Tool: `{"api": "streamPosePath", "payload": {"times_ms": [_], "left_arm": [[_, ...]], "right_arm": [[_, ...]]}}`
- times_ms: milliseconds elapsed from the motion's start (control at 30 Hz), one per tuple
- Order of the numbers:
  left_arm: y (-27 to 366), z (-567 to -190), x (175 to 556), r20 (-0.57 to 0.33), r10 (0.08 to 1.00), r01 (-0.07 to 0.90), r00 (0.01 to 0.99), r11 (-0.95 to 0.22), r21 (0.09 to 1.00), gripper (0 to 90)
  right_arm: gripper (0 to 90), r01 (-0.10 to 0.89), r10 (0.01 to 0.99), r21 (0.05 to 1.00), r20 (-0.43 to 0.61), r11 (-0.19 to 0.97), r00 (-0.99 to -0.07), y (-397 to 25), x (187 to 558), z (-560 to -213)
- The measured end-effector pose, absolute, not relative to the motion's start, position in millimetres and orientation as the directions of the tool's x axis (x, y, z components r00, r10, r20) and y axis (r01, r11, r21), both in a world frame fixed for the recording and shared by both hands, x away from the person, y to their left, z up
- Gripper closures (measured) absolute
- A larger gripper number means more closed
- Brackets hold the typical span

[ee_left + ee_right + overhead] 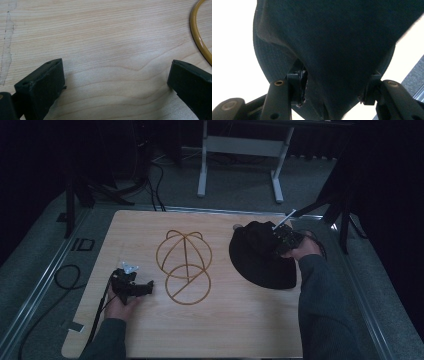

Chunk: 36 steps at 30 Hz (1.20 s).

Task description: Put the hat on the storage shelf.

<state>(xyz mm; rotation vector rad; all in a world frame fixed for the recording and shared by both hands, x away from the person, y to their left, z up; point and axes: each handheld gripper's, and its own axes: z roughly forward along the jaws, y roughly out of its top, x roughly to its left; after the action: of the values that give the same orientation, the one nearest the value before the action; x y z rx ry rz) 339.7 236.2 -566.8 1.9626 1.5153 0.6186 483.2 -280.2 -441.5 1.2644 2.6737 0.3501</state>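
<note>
We saw the black hat (260, 257) lying on the wooden table (225, 330), at about three o'clock from the table's middle, near the right edge. The right gripper (280, 237) was at the crown of the hat, on its one o'clock side, with the person's right hand (300, 249) behind it. In the right gripper view the dark cloth (332, 50) of the hat bulged between the two black jaws; they stood wide apart and each one touched the cloth on its side, so the claw was around the crown, but we cannot tell if it was really pressing it.

The gold wire hat stand (184, 265) lay flat at the middle of the table, well apart from the hat and at nine o'clock from it. The left gripper (147, 287) rested low on the table at about eight o'clock from the stand, just beside its lower ring, held by the left hand (120, 307). In the left gripper view its jaws were far apart with only bare wood between them, and a piece of the gold ring (198, 37) curved at two o'clock.
</note>
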Motion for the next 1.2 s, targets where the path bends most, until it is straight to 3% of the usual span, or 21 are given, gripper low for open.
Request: {"api": "streamPosePath", "payload": {"times_ms": [333, 800, 1200], "left_arm": [[236, -567, 340, 0.013, 0.969, 0.701, 0.248, -0.188, 0.688, 1.3], [236, -567, 340, 0.013, 0.969, 0.701, 0.248, -0.188, 0.688, 1.3], [236, -567, 340, 0.013, 0.969, 0.701, 0.248, -0.188, 0.688, 1.3]], "right_arm": [[53.1, 0.765, 0.782, 0.209, -0.002, 0.610, -0.623, -276, 496, -443], [85.2, 0.773, 0.789, 0.192, -0.011, 0.604, -0.614, -264, 502, -449], [86.7, 0.681, 0.712, 0.265, -0.034, 0.683, -0.701, -245, 485, -438]]}}
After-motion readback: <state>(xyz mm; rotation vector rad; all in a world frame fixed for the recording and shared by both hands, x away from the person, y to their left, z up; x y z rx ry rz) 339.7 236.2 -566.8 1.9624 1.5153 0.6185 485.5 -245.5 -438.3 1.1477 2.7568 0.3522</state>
